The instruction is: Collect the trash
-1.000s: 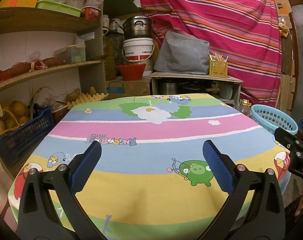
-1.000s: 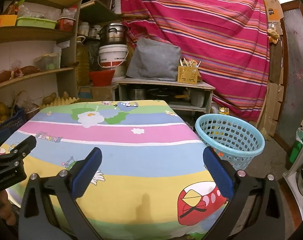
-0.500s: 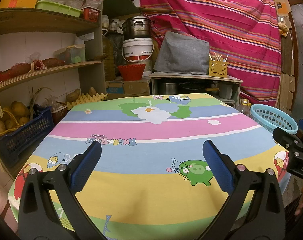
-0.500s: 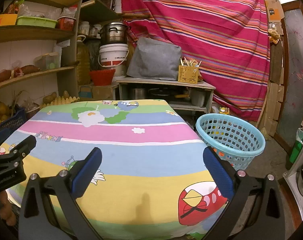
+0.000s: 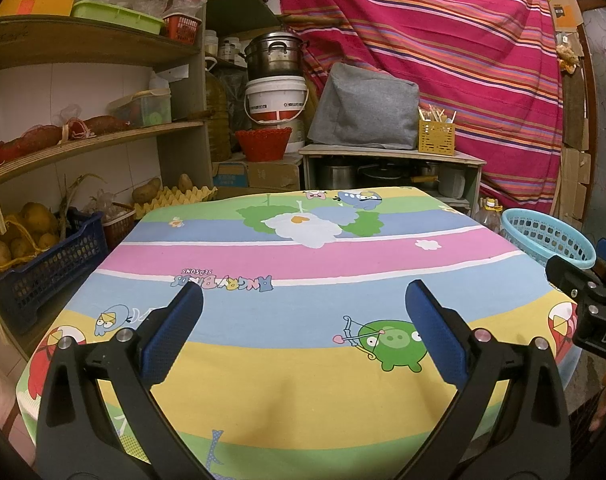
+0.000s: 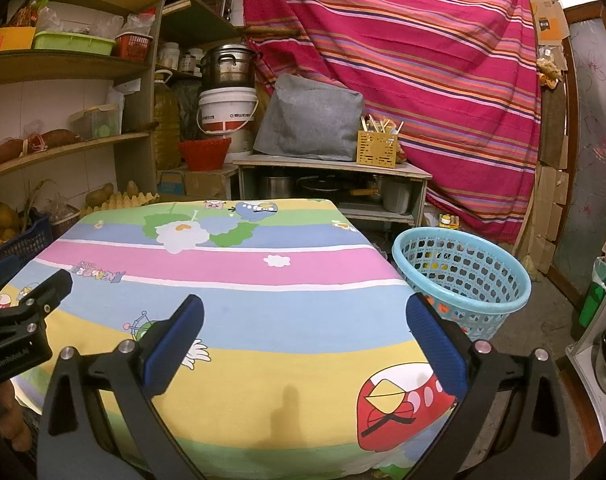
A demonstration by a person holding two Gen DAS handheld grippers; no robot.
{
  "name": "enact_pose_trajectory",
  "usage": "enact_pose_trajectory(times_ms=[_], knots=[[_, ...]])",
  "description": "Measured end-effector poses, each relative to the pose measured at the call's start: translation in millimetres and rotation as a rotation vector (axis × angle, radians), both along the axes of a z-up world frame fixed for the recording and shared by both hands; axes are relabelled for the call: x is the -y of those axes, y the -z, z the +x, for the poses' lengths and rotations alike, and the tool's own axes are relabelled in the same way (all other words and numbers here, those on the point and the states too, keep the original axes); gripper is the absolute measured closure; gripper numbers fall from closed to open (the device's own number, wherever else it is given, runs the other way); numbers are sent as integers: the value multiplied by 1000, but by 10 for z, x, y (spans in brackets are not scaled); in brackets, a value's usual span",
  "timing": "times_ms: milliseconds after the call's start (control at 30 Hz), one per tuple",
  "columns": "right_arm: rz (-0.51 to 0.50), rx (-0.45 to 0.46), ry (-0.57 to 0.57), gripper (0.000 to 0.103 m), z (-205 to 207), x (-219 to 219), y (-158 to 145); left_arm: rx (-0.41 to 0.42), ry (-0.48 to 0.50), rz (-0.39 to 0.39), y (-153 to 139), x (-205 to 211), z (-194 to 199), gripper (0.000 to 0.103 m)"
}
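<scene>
I had the left tool [image 5: 303,316] poised over the near edge of the surface [image 5: 303,272], its two blue pads [image 5: 171,336] standing wide apart with nothing between them. The right tool [image 6: 303,316] sat the same way over the surface's near right corner, pads spread and gripping nothing. The surface was covered by a cartoon-printed cloth [image 6: 231,264] in green, blue, pink and yellow stripes, and I saw no loose item lying on it in either view. The blue basket [image 6: 463,276] stood on the floor just beside the surface's right side; through its lattice wall I could make out bits of orange and other colours low inside, too small for me to say what they were. From the left wrist view the basket [image 5: 547,236] showed only as a rim past the surface's far right corner, with the black frame of the right tool [image 5: 587,304] cutting in front of it. From the right wrist view the left tool [image 6: 19,332] reached in at the surface's near left edge, and fingers [image 6: 11,420] of the hand gripping it showed below. Behind the surface stood a low cabinet [image 6: 331,168] carrying a grey cover [image 6: 307,120] and a yellow holder [image 6: 377,148] full of sticks. Wooden shelves [image 5: 83,140] ran along the surface's left side, and a striped red curtain [image 6: 403,72] hung behind the cabinet.
</scene>
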State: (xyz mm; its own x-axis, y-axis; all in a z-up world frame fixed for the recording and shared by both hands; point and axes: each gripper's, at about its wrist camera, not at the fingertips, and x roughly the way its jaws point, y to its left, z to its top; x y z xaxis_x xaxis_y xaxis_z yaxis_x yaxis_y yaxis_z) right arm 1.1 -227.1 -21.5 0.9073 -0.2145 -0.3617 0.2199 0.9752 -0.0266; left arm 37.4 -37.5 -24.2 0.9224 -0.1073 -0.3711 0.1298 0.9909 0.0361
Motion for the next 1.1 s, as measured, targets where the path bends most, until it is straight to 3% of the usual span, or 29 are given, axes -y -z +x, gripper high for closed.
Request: enact_pose_trajectory(times_ms=[1100], knots=[[1,0,-2,4,4,-33,2,3,-1,2,-7,-13,-5,5]])
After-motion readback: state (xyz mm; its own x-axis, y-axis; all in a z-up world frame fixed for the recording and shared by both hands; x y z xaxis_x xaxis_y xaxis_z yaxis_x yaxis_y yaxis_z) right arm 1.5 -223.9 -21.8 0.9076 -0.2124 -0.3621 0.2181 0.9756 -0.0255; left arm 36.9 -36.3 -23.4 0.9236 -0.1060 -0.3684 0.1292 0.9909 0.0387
